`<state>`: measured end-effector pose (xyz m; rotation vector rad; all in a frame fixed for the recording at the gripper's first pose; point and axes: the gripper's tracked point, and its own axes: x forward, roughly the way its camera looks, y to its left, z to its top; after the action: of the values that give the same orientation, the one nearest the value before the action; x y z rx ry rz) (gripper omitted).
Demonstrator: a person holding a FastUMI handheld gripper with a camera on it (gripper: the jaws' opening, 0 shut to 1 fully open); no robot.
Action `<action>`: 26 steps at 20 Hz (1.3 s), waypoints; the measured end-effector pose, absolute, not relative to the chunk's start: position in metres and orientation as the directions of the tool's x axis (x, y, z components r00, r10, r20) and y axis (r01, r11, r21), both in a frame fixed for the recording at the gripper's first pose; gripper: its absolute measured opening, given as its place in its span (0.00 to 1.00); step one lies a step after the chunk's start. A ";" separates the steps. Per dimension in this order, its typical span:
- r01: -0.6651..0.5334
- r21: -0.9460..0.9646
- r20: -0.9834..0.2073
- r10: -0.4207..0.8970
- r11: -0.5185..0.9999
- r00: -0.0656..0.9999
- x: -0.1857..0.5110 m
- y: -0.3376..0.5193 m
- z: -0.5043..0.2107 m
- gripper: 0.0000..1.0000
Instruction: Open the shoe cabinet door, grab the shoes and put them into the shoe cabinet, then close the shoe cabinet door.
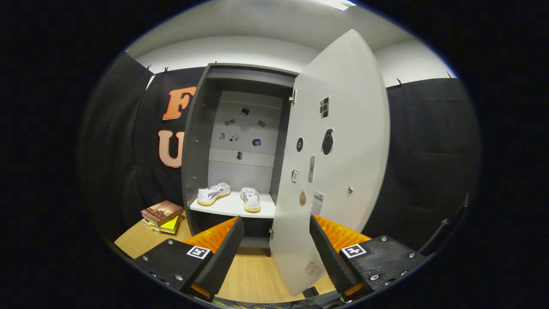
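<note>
Gripper view: your gripper is spread wide, nothing between the fingers. Ahead, one shoe cabinet, door swung open to the right. Inside, two white sneakers (yellow soles): left one, right one, both on the white shelf, apart from each other. Stack of books on the floor left of the cabinet, count unclear. Small stickers on back panel and door, too small to make out.
</note>
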<state>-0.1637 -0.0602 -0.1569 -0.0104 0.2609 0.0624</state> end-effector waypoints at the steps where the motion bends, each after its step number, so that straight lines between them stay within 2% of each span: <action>1: -0.050 -0.012 -0.256 0.045 0.999 0.966 -0.171 -0.069 -0.159 0.95; 7: 0.018 0.042 -0.311 -0.004 0.999 0.951 -0.201 -0.132 -0.200 0.95; 12: 0.074 0.066 -0.346 -0.046 0.995 0.937 -0.188 -0.189 -0.234 0.95; 23: -0.046 0.180 -0.411 0.117 0.983 0.904 -0.150 -0.172 -0.298 0.95; 26: -0.064 0.192 -0.411 0.140 0.979 0.901 -0.149 -0.163 -0.299 0.92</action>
<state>-0.1492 -0.1629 -0.2985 0.1759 0.4370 0.1063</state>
